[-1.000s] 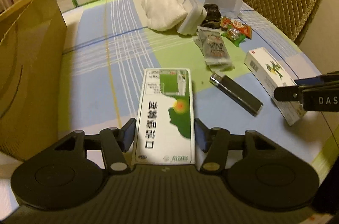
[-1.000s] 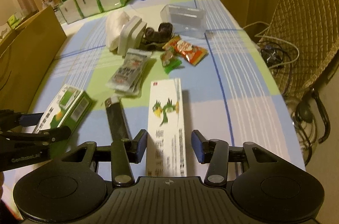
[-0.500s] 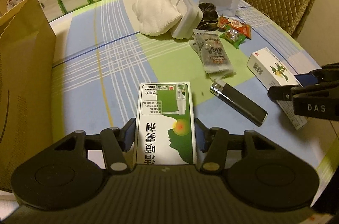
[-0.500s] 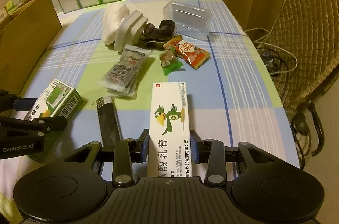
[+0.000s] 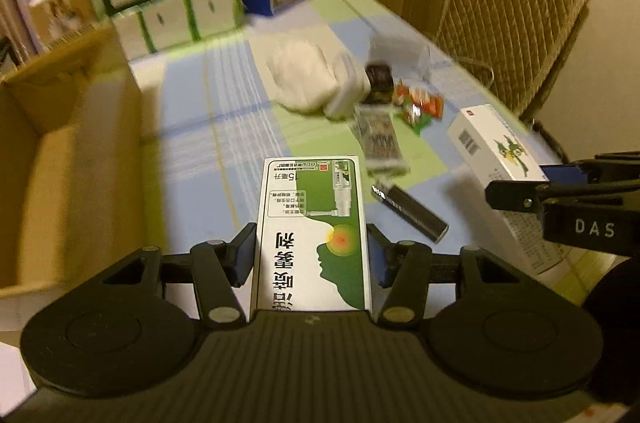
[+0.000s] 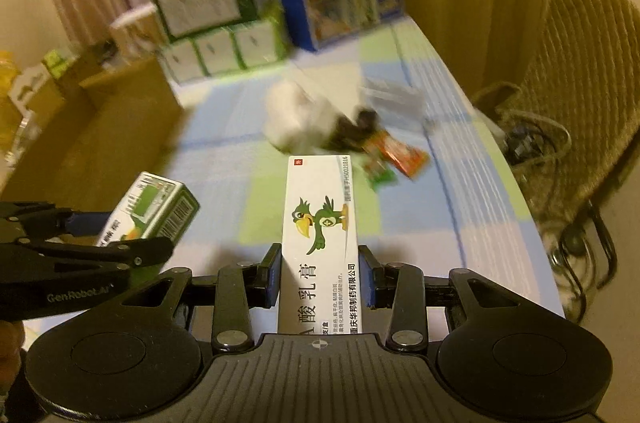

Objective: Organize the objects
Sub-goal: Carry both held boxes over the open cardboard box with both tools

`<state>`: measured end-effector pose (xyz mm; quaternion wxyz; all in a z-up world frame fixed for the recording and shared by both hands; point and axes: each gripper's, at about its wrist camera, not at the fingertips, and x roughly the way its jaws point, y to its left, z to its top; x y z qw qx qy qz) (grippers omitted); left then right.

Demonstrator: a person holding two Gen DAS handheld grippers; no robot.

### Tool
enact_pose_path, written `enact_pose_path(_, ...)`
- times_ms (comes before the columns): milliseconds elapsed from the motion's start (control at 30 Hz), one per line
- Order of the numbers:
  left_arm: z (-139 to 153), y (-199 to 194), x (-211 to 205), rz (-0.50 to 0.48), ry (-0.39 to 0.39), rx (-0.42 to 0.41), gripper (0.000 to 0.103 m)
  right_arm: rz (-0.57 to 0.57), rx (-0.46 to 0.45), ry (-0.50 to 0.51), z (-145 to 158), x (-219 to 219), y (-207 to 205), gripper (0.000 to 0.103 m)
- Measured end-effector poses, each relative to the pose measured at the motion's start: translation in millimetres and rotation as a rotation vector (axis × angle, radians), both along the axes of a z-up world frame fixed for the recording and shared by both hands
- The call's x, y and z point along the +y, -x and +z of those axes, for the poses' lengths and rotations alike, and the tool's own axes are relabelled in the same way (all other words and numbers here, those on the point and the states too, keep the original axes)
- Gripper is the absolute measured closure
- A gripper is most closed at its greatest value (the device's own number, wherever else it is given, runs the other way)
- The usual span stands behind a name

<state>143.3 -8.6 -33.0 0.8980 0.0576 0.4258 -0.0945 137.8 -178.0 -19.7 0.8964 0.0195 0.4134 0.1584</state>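
Left wrist view shows the left gripper (image 5: 311, 255) clamping a green-and-white box (image 5: 312, 223) above the checked table (image 5: 188, 127), while the right gripper (image 6: 319, 277) grips a white parrot-printed box (image 6: 320, 235) held off the table.

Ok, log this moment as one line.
left claw: shut on green box | right claw: shut on white box | both lifted

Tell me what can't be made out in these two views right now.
- Pile mid-table: motion blur in both views; item types unclear.
- Cardboard box contents: left view, near wall and frame edge hide them.
- Green box near end: left tool body covers it.
- Parrot box near end: right tool body covers it.
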Motion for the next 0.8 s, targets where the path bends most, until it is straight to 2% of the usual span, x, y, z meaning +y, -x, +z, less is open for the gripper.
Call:
enact_pose_path(200, 59.6, 15.6, 46.1, 0.05, -0.013, -0.083, 0.052, 0.112, -0.046, -0.059, 50.6, 60.8, 1.1, 0.068)
enact_pose_path(400, 91.5, 23.4, 125.9, 0.144, -0.076, -0.108, 0.052, 0.235, -0.035, -0.119, 78.1, 140.6, -7.9, 0.068)
enact_pose_path(600, 98.9, 20.4, 209.1, 0.253, -0.132, -0.103, 0.052, 0.311, 0.015, -0.156, 75.2, 219.2, -29.8, 0.068)
enact_pose_path(800, 85.6, 2.1, 255.6, 0.284, -0.114, -0.075, 0.052, 0.343, 0.029, -0.135, 53.2, 272.2, -50.4, 0.068)
